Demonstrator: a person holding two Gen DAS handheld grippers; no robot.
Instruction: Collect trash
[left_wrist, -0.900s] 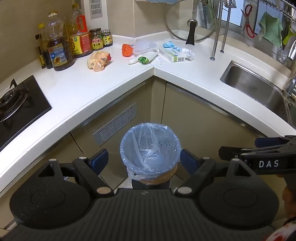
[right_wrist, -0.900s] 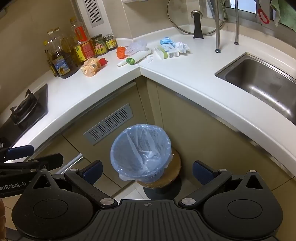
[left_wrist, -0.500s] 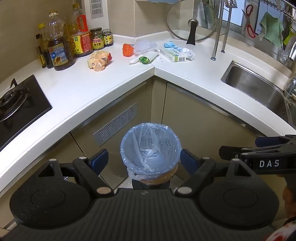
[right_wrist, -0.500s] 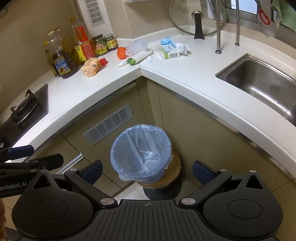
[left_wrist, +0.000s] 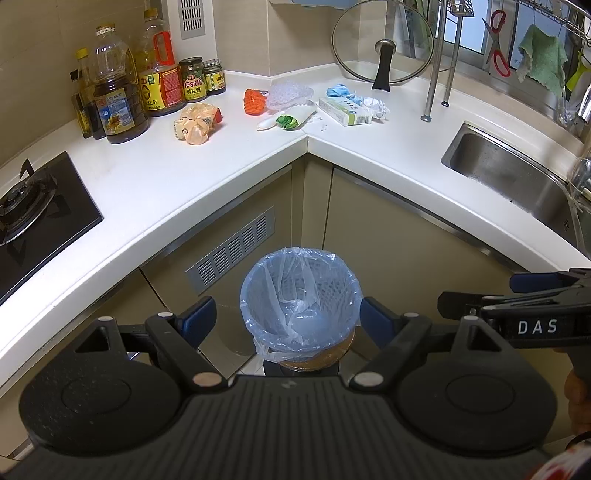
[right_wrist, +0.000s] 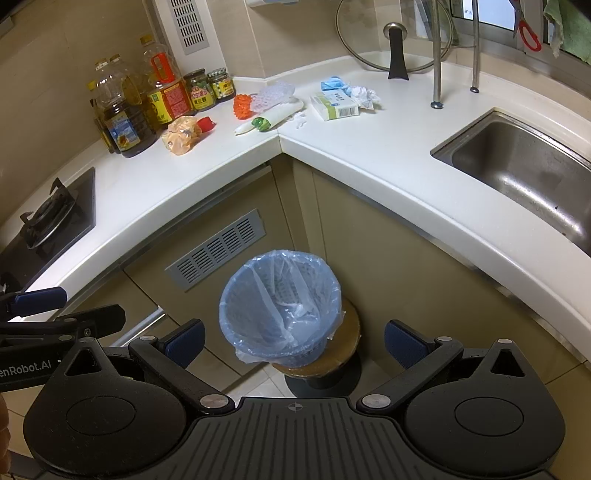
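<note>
A bin lined with a blue bag (left_wrist: 300, 299) (right_wrist: 280, 306) stands on a round stool in front of the corner cabinets. Trash lies at the back of the white counter: an orange crumpled bag (left_wrist: 195, 125) (right_wrist: 183, 136), an orange net (left_wrist: 253, 101), a clear bubble wrapper (left_wrist: 290, 94), a white-green wrapper (left_wrist: 286, 120) (right_wrist: 267, 118), a small box (left_wrist: 345, 110) (right_wrist: 334, 105), blue and white crumpled paper (left_wrist: 356, 96). My left gripper (left_wrist: 286, 319) and my right gripper (right_wrist: 293, 341) are open and empty, held above the bin, far from the trash.
Oil bottles and jars (left_wrist: 147, 92) stand at the back left. A gas hob (left_wrist: 33, 206) is on the left, a steel sink (left_wrist: 517, 173) on the right. A glass lid (left_wrist: 382, 48) leans at the back, next to two rack poles (left_wrist: 436, 62).
Both views have shifted very slightly; the grippers stay open and nothing on the counter has moved.
</note>
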